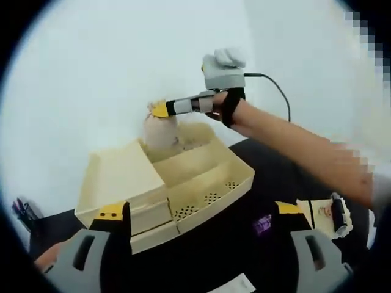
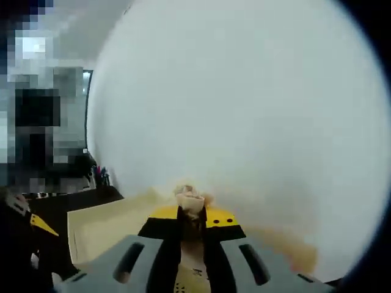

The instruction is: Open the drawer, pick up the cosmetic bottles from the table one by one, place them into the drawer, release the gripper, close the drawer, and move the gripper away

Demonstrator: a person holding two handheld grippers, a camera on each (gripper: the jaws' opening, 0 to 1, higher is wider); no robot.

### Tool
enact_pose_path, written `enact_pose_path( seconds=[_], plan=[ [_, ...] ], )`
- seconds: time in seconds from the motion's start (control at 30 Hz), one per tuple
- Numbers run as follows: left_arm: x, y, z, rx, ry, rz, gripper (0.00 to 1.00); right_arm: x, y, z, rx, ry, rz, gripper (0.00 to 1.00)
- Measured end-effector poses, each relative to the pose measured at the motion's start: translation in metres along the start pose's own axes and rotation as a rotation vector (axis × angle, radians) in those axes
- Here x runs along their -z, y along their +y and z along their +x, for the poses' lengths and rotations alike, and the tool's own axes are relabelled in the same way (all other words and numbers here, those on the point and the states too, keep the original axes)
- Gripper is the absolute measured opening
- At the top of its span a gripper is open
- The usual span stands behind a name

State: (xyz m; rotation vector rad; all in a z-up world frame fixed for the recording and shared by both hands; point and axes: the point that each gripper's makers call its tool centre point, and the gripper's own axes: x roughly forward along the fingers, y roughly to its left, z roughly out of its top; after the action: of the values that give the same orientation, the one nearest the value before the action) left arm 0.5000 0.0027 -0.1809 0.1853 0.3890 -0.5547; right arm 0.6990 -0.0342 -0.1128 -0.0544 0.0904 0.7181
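The bottle point(image 1: 160, 129), pale and cream-coloured, stands upright in the rear compartment of the organiser point(image 1: 165, 183), against the back wall. In the right gripper view the same bottle point(image 2: 188, 201) shows between the jaws with its cap just above the yellow tips. The right gripper point(image 1: 160, 110) sits at the bottle's top, jaws drawn close on it; I judge it gripped, though contact at the pads is too blurred to confirm. The hold from above and behind suits lowering the bottle into a deep compartment without fouling the walls.

The organiser is a cream plastic unit on a dark table point(image 1: 244, 244), near the white wall. Its front tray, with perforated patches along the floor, stands pulled out; I take this for the drawer, open. The bottle's compartment lies behind that tray, so whether it counts as the drawer I cannot tell.

The left gripper point(image 1: 201, 221) hangs low in front of the organiser, jaws wide apart and holding nothing. It appears parked clear, leaving the right side room to work.

Right of the left gripper's jaw, a second bottle point(image 1: 333, 217) with a dark cap lies on the table, well apart from the organiser. It looks like a later pick.

The person's right forearm point(image 1: 305, 152) reaches in from the right, extended across the table, the hand point(image 1: 229, 104) wrapped on the gripper's handle, cable trailing behind.

Judgement: placement step in hand, release pending.
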Motion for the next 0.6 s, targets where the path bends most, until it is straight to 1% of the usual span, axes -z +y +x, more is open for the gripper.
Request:
enact_pose_path(
  seconds=[0.03, 0.2, 0.3, 0.37, 0.6],
  plan=[
    [0.001, 0.001, 0.0, -0.003, 0.003, 0.002, 0.88, 0.003, -0.001, 0.003, 0.005, 0.011, -0.011, 0.09],
    [0.007, -0.003, -0.003, -0.012, 0.001, 0.002, 0.87, 0.02, 0.0, 0.016, 0.007, 0.015, -0.02, 0.09],
    [0.012, -0.006, -0.003, -0.016, 0.004, 0.0, 0.87, 0.022, -0.004, 0.024, 0.008, 0.0, -0.015, 0.09],
    [0.016, -0.007, -0.003, -0.02, 0.008, 0.001, 0.87, 0.028, -0.004, 0.026, 0.013, 0.003, -0.018, 0.09],
    [0.017, -0.002, -0.001, -0.029, 0.017, 0.014, 0.85, 0.047, -0.008, 0.03, 0.013, 0.014, -0.011, 0.09]
  ],
)
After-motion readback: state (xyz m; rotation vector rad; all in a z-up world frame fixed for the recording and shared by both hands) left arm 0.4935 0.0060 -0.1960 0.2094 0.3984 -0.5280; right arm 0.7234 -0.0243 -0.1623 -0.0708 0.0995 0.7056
